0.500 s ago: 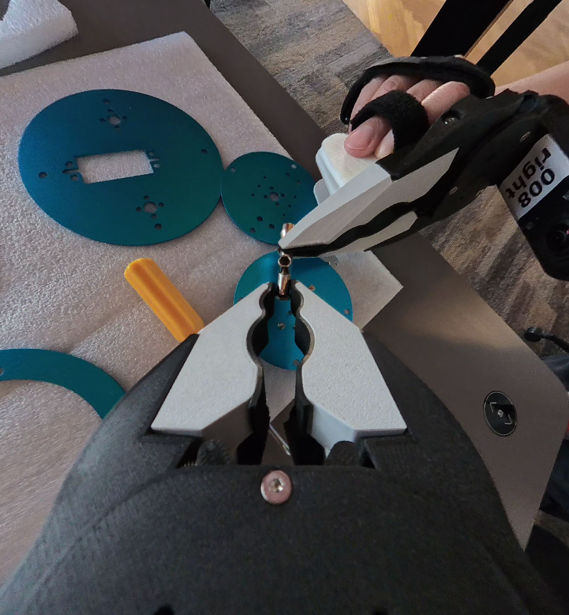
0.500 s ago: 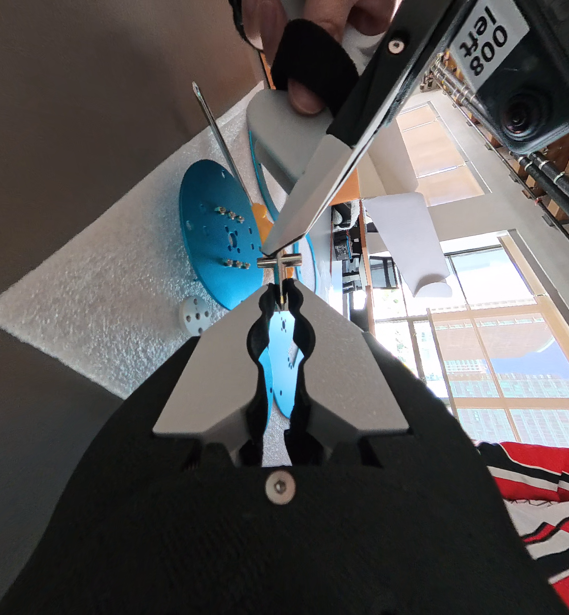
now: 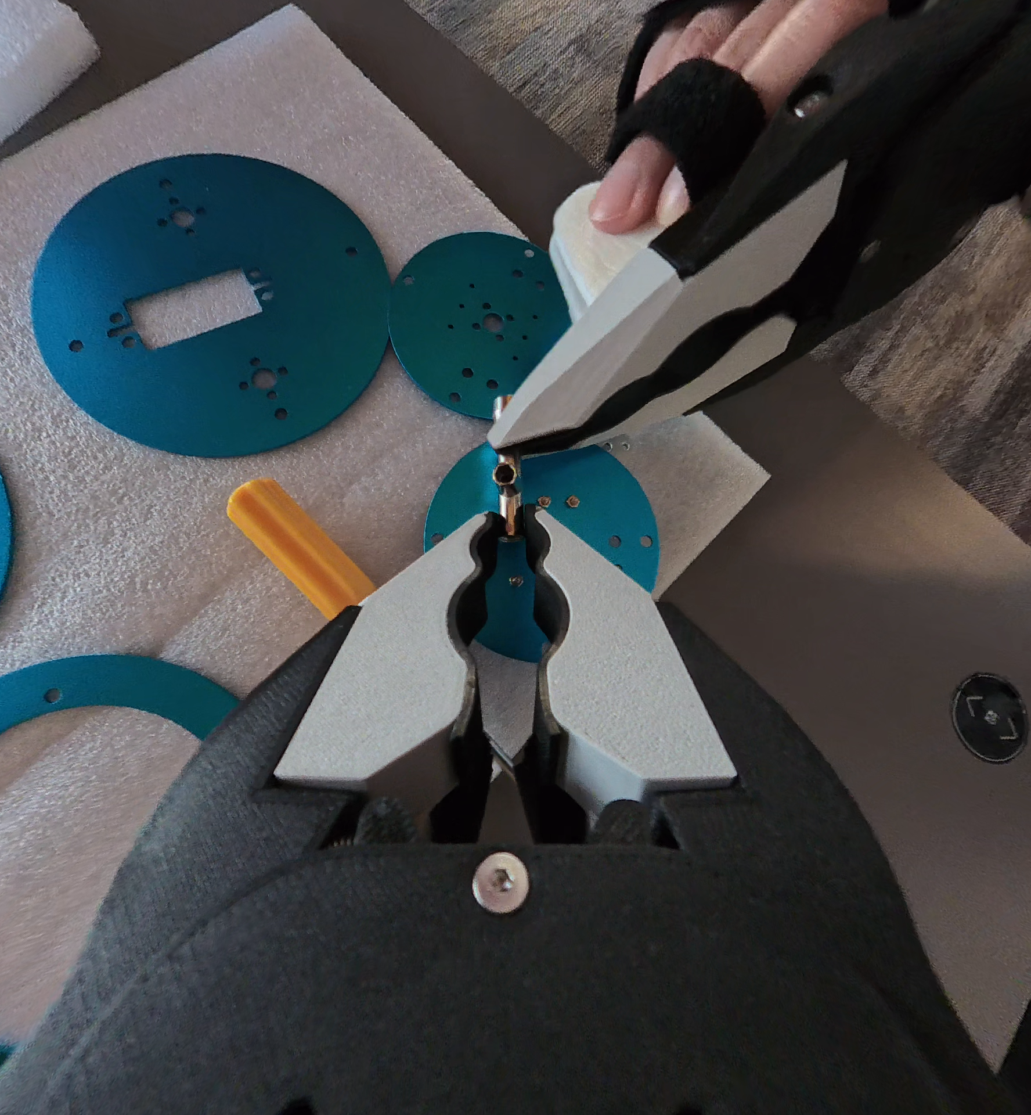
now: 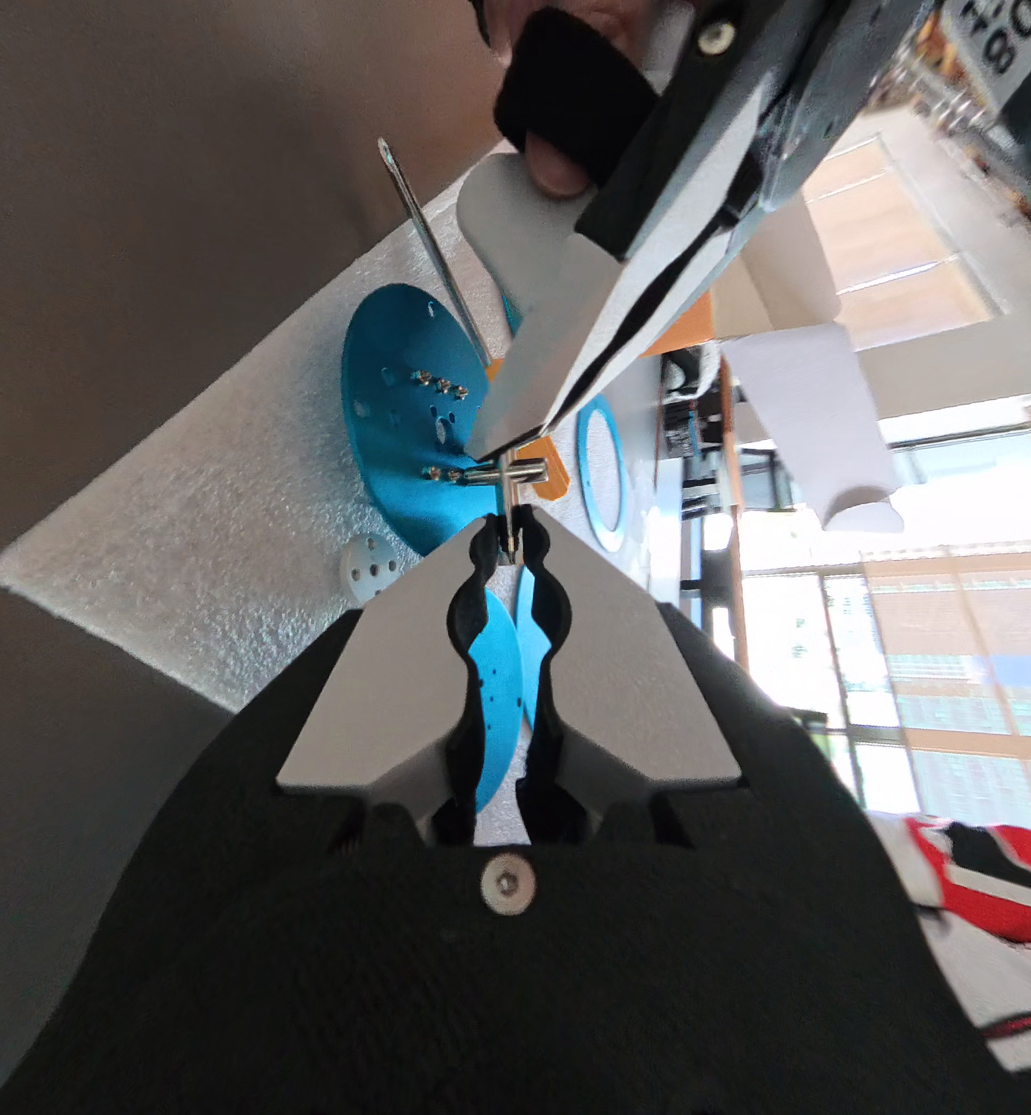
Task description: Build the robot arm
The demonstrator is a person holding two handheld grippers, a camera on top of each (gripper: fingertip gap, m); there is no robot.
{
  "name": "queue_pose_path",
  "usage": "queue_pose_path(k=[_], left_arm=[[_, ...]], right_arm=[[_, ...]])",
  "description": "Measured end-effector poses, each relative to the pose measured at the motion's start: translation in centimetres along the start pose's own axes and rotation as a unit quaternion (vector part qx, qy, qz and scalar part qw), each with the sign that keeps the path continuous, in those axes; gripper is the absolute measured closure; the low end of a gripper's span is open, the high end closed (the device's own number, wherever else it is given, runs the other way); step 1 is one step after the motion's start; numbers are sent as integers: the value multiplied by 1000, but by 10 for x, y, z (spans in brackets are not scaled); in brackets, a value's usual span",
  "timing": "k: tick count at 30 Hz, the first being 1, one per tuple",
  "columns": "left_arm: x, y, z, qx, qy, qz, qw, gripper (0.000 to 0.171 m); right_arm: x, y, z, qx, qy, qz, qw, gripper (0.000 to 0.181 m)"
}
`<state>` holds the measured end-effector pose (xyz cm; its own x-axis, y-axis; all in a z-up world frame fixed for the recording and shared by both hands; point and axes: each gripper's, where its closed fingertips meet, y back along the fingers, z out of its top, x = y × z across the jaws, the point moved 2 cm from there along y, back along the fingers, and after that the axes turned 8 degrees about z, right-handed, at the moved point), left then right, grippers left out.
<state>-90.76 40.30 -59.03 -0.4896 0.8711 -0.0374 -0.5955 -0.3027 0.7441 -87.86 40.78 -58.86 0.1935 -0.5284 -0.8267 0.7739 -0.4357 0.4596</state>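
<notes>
The left gripper (image 3: pixel 508 524) has its jaws pressed in on the near end of a small metal standoff (image 3: pixel 508 504), pinching it at the very tips. The right gripper (image 3: pixel 504 445) comes in from the upper right, jaws closed on a second metal standoff (image 4: pixel 510 482) that crosses the first at a right angle, so the two pieces form a small cross between the two sets of tips. In the right wrist view, the right gripper (image 4: pixel 508 531) pinches that second piece by its end, while the left gripper (image 4: pixel 492 449) reaches in from above.

Under the crossed pieces lies a small teal disc (image 3: pixel 597 531) with a few brass nuts, near the right corner of the white foam sheet (image 3: pixel 320 120). An orange handle (image 3: pixel 296 552) lies just left of it. Farther up the sheet sit a medium teal disc (image 3: pixel 477 326) and a large teal disc (image 3: pixel 205 301) with a rectangular slot. A teal ring (image 3: pixel 79 694) lies by the sheet's left edge. The sheet rests on a grey bench (image 3: pixel 863 573).
</notes>
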Motion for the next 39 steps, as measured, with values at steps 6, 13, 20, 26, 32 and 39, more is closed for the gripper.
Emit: queue_pose_path(k=[6,13,20,26,32,39], left_arm=[[-1,0,0,20,-31,-3,999,165],[0,0,-1,34,-47,2,998,165],[-1,-1,0,38,-48,2,998,165],[0,-1,-1,36,-42,0,998,165],[-2,-2,0,29,-41,-4,999,165],[-4,21,8,7,-36,2,999,165]], right_arm=[[-1,2,0,-6,-105,138,985,171],[-5,1,-2,3,-254,299,920,174],[-4,3,-3,24,-372,324,870,174],[-4,3,-4,25,-383,309,870,174],[-1,6,-4,25,-385,284,878,174],[-19,13,11,5,-364,256,895,174]])
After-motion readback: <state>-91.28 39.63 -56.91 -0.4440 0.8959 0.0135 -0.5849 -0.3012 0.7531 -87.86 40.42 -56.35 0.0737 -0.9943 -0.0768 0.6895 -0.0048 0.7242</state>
